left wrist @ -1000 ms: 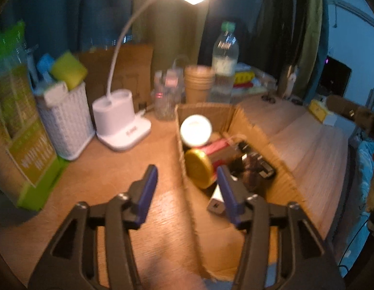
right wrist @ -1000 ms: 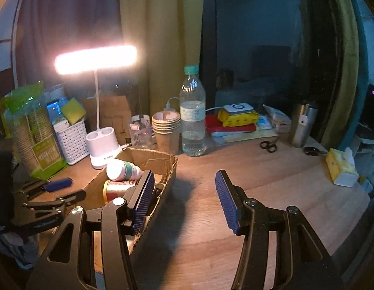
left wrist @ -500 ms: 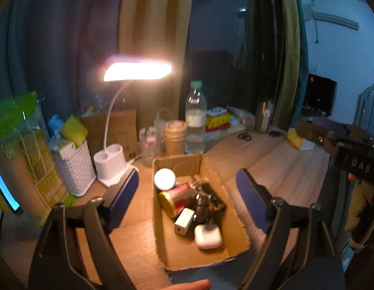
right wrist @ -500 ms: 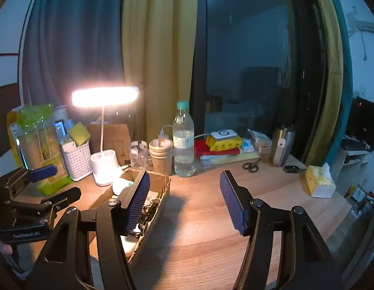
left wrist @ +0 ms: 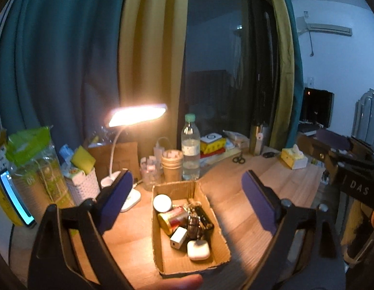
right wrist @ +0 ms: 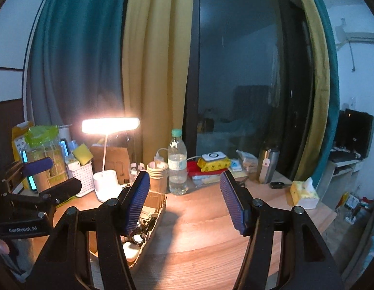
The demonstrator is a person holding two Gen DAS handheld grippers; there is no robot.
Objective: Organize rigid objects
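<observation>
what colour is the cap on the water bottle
Pale green cap on the clear bottle; clearest in the right wrist view.

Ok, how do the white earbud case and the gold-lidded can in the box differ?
The white earbud case is small, rounded and plain white; the gold-lidded can is a bigger cylinder with a red body. The case sits at the near end of the cardboard box; the can lies on its side further back. Both are inside the box, ungripped.

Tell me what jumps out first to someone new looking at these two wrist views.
The lit desk lamp at the back left of the wooden desk, glowing against dark curtains. Below it, centre, an open cardboard box packed with small items, among them a gold-lidded can and a white earbud case. The left gripper hangs above the box, jaws opening, nothing between them.
</observation>
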